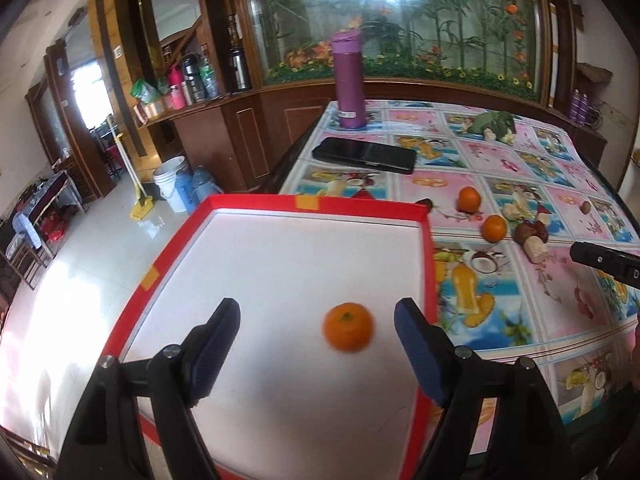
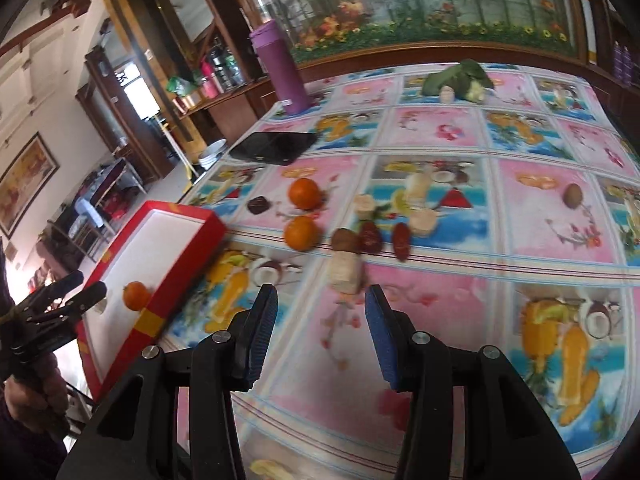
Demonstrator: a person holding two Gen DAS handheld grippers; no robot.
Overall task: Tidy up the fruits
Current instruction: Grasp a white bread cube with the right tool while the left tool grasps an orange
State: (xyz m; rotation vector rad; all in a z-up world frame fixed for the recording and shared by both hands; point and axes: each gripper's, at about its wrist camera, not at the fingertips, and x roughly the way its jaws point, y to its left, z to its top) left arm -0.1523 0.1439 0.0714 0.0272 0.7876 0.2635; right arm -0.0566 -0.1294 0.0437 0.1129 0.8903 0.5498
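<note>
A red-rimmed white tray (image 1: 424,248) sits at the table's left edge; it also shows in the right wrist view (image 2: 188,264). One orange (image 1: 348,326) lies loose in the tray, between the jaws of my open left gripper (image 1: 318,320) and nearer the right finger, touching neither; the same orange shows in the right wrist view (image 2: 136,295). Two more oranges (image 2: 305,193) (image 2: 301,233) lie on the table right of the tray. My right gripper (image 2: 320,300) is open and empty above the tablecloth, just short of a pale mushroom (image 2: 345,270).
Dark red dates (image 2: 401,241), a brown mushroom cap (image 2: 345,239), pale pieces (image 2: 422,222) and a kiwi-like fruit (image 2: 573,195) lie mid-table. A black phone (image 1: 364,155), a purple flask (image 1: 349,80) and greens (image 1: 494,124) sit further back. The floor drops off left of the tray.
</note>
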